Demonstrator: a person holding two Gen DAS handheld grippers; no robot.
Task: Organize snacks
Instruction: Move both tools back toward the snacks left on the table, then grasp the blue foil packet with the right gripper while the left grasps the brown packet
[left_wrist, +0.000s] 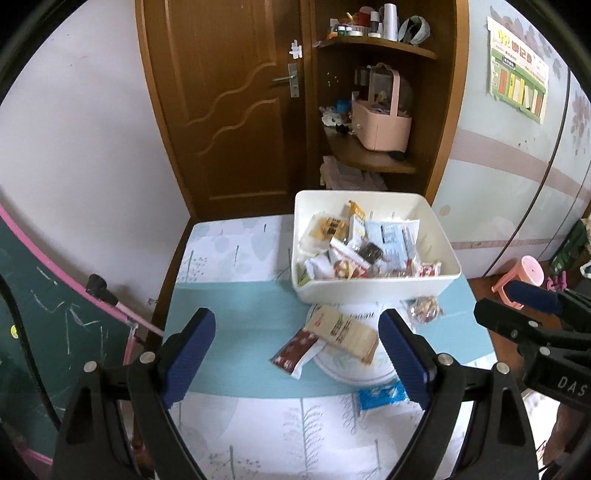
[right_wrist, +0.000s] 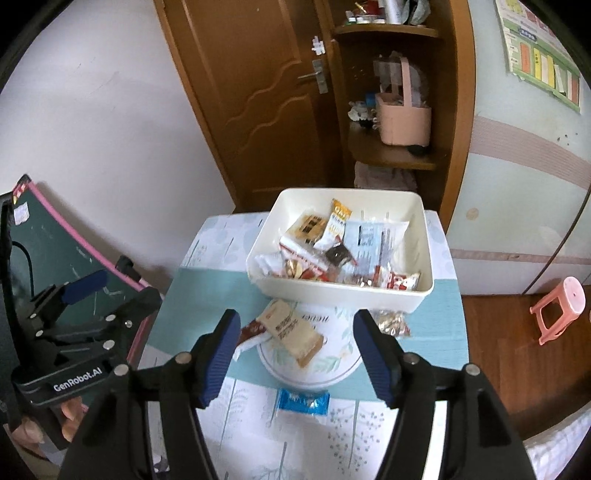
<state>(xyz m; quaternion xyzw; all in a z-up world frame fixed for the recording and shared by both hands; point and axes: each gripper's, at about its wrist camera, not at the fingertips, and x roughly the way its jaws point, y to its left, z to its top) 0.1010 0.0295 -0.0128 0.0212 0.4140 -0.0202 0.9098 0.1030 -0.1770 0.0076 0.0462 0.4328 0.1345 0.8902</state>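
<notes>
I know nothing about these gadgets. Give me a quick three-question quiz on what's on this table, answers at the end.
1. True or false: the white bin already holds snacks.
2. Which snack lies nearest the cameras, off the plate? A) beige bar B) blue packet C) brown bar
3. Fill in: both the left gripper and right gripper are ____.

Key
1. True.
2. B, the blue packet; the beige bar lies on the plate and the brown bar at its edge.
3. Open, holding nothing.
</notes>
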